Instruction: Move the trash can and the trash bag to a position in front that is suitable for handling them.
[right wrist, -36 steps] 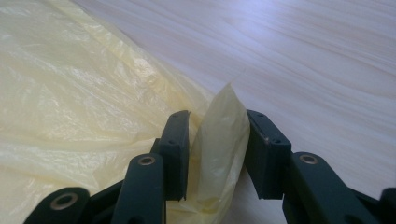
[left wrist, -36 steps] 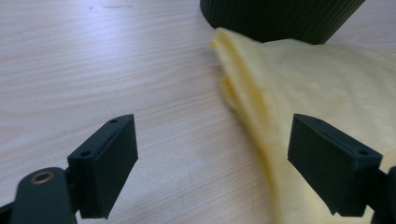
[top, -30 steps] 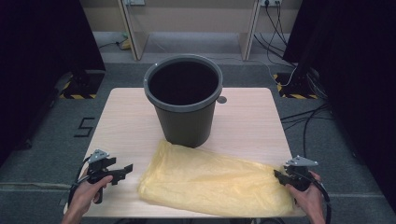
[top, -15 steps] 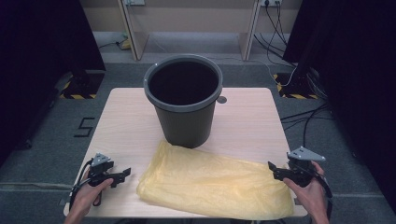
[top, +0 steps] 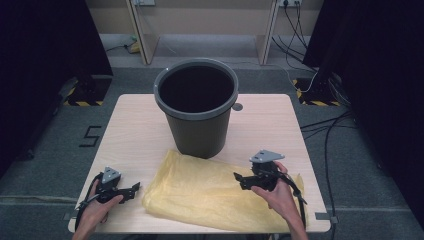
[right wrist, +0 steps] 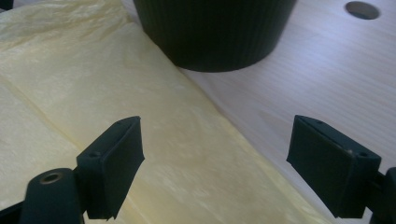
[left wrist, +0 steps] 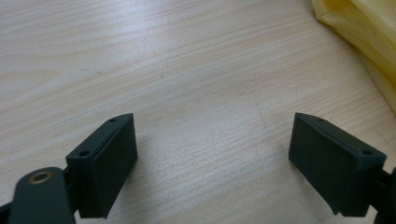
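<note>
A flat yellow plastic bag [top: 210, 192] lies along the front of the wooden table [top: 135, 130]. A dark grey bin [top: 197, 115] stands upright just behind it. My right gripper [top: 239, 181] hovers over the right part of the bag [right wrist: 93, 93], pointing left. Its jaws have just been opening and stand wide [right wrist: 215, 163], with nothing gripped between them. The bin's base [right wrist: 215, 32] is close ahead of it. My left gripper [top: 133, 191] is open near the front left corner, over bare wood [left wrist: 212, 163]. The bag's left edge [left wrist: 369, 28] lies a little beyond its jaws.
A small round hole [top: 237, 106] sits in the tabletop to the right of the bin. Bare wood stretches left and right of the bin. Cables [top: 325, 125] run over the grey floor to the right of the table.
The right gripper has moved left and slightly up, from the bag's right end to over the bag, and its jaws have opened. The left gripper has stayed put.
</note>
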`<state>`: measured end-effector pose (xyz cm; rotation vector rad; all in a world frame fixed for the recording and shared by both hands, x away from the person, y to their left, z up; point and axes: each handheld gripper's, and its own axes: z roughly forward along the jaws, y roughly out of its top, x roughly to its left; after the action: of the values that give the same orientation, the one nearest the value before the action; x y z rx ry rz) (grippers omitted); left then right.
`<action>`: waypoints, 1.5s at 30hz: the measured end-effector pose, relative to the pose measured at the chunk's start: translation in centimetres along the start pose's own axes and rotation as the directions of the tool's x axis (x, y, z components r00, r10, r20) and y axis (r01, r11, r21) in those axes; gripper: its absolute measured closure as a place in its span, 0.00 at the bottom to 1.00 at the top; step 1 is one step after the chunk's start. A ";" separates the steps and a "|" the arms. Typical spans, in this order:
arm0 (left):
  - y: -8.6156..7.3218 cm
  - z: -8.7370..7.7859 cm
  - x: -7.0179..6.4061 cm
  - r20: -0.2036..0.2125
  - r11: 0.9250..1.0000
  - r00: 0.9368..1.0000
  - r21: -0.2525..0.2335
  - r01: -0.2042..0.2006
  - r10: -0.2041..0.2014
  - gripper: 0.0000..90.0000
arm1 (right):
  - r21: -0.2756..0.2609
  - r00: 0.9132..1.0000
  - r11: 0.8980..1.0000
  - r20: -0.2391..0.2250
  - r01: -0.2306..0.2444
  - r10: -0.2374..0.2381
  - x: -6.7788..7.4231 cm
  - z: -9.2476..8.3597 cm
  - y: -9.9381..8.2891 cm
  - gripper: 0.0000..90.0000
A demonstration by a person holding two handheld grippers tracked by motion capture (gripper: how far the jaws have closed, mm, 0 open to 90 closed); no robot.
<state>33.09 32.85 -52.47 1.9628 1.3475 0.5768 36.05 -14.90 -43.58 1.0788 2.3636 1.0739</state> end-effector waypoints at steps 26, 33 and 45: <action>-0.1 -0.1 -0.1 0.010 1.000 1.000 0.001 -0.005 0.005 0.15 | 0.171 0.994 0.981 -0.064 0.096 -0.086 3.7 10.8 0.0 0.22; -0.1 -0.1 -0.1 0.011 1.000 1.000 0.000 -0.006 0.006 0.15 | 0.151 0.991 0.982 -0.091 0.110 -0.097 2.8 9.0 -0.9 0.72; -0.2 -0.2 -0.1 0.012 1.000 1.000 0.000 -0.007 0.007 0.15 | 0.081 1.000 0.997 -0.028 0.016 -0.014 -1.5 4.3 -5.6 1.00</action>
<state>32.87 32.88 -52.49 1.9685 1.3341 0.5670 36.65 -16.26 -50.64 1.0790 2.4528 1.0012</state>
